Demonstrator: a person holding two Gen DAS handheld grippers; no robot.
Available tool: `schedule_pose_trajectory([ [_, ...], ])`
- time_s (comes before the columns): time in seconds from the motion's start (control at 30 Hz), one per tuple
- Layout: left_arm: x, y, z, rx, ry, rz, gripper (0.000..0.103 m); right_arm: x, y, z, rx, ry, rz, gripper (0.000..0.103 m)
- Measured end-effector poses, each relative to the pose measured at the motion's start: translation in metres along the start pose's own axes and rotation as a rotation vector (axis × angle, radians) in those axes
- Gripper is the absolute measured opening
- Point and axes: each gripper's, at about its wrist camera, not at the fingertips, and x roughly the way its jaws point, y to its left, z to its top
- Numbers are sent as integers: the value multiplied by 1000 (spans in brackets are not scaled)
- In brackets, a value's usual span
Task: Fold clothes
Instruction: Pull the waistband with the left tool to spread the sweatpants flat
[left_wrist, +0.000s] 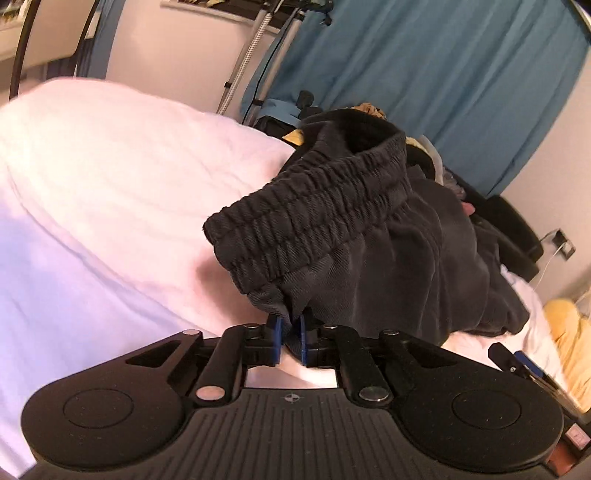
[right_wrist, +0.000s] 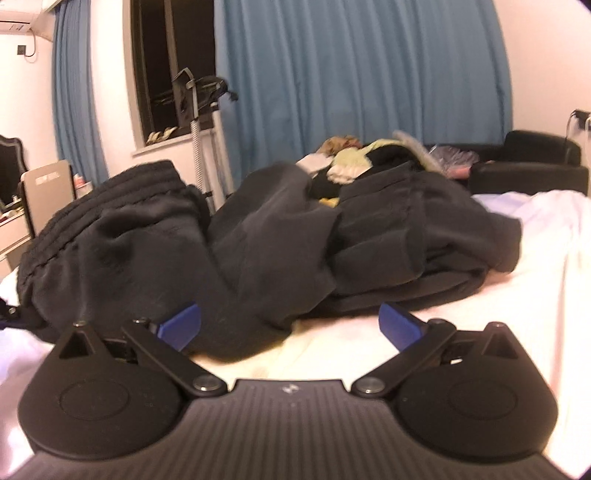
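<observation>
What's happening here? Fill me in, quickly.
A person with two handheld grippers is folding clothes on a white bed. The left gripper is shut on the dark pants, pinching the fabric just below the elastic waistband and lifting that end. The right gripper is open and low over the sheet, with a fold of the pants between its fingers, ungripped. More clothes are piled behind.
</observation>
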Motion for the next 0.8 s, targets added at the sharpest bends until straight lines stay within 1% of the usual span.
schedule_pose_trajectory([
  [0.03,-2,1,4,-15,26,0,26,-1,4,0,-6,3,10,103],
  [0.07,-6,4,7,-43,39,-14,39,-2,7,0,-16,4,14,103],
  [0.1,-12,9,8,-74,32,-33,57,-5,11,-2,-25,3,16,103],
  [0.13,-19,15,9,-94,15,-49,64,-6,14,-3,-31,5,15,103],
  [0.17,-27,20,11,-115,-4,-65,68,-6,16,-4,-29,9,15,103],
  [0.23,-43,29,18,-134,-58,-90,70,-3,19,-6,-8,22,19,103],
  [0.27,-50,32,24,-138,-81,-98,75,-1,20,-7,3,29,22,103],
  [0.3,-52,32,30,-121,-101,-92,81,1,21,-8,4,29,21,103],
  [0.33,-55,31,35,-103,-120,-86,84,3,22,-8,5,29,20,103],
  [0.4,-48,19,49,7,-143,-51,93,9,22,-9,3,31,24,103],
  [0.47,-26,4,64,110,-117,-16,94,14,19,-10,-10,43,6,103],
  [0.57,17,-4,79,128,-28,-11,94,21,11,-12,24,67,9,103],
  [0.63,43,-1,93,99,6,-7,94,23,6,-13,43,77,1,103],
  [0.7,60,3,103,76,22,-29,94,27,1,-14,69,89,3,103],
  [0.77,80,10,111,33,69,-64,94,32,-2,-15,102,94,23,103],
  [0.8,90,15,113,10,105,-84,94,34,-3,-16,111,93,33,103],
])
